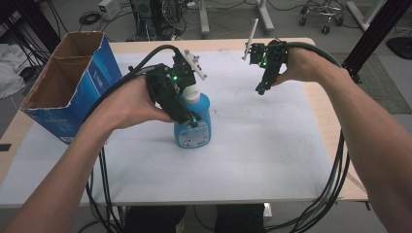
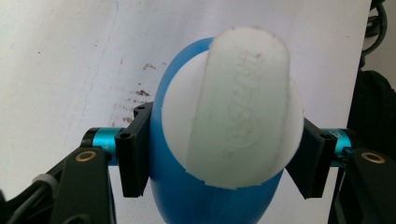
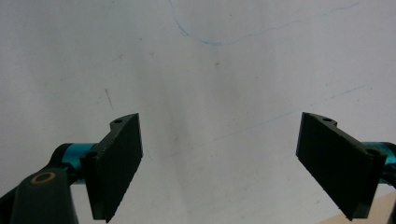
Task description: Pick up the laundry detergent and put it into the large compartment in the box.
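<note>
Blue plastic bottle [image 1: 193, 121] is standing upright near the middle of the white-covered table [image 1: 272, 145], its white cap [image 2: 233, 116] pointing up. Left gripper [image 1: 187, 114] is pinching its shoulders from above; smooth, rounded sides could be letting it slip or tip under a tilt. Right gripper [image 3: 219, 163] is hovering over bare cloth, jaws spread and empty

Open blue cardboard box [image 1: 73, 82] at table's left, white mat [image 1: 252, 145]
</note>
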{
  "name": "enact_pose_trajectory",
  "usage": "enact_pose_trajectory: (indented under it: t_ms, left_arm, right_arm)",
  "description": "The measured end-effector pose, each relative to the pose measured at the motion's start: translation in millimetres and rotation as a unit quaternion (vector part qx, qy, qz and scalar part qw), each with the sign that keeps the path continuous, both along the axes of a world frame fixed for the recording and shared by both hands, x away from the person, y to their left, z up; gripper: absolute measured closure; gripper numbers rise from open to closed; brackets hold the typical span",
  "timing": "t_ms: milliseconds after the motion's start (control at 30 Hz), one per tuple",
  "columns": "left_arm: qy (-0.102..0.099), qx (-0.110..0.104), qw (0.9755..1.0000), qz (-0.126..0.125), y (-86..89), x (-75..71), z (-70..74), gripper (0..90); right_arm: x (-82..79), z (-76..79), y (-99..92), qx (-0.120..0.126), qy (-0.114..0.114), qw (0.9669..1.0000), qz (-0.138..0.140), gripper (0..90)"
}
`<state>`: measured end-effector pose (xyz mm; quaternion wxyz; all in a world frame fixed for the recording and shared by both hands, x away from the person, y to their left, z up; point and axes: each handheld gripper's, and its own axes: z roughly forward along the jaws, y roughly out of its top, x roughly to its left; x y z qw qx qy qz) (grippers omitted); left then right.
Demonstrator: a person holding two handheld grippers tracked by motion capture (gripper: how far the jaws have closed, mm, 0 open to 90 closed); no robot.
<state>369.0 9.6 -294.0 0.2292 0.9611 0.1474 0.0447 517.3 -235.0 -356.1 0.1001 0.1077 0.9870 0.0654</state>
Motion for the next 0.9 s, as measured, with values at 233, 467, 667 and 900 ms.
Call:
enact_pose_trajectory:
  t_ms: [233, 467, 667, 900]
  left_arm:
    - [-0.005, 0.003, 1.0000, -0.006, -0.4, 0.2, 0.1, 36.7]
    - [-0.005, 0.007, 0.9999, -0.006, -0.8, 0.2, 0.6, 37.1]
    - [-0.004, 0.013, 0.9999, -0.006, -2.1, 0.4, 1.5, 37.6]
    - [0.000, 0.024, 0.9997, -0.008, -4.4, 1.6, 3.1, 37.8]
  right_arm:
    - [-0.9, -0.3, 1.6, 0.000, 0.000, 1.0000, 0.004, 13.9]
    - [-1.4, 0.6, 2.3, 0.001, -0.001, 1.0000, 0.005, 13.9]
    - [-2.0, 0.6, 2.0, -0.002, -0.001, 1.0000, 0.003, 13.9]
    - [-1.7, 0.5, 1.5, -0.001, -0.002, 1.0000, 0.004, 13.9]
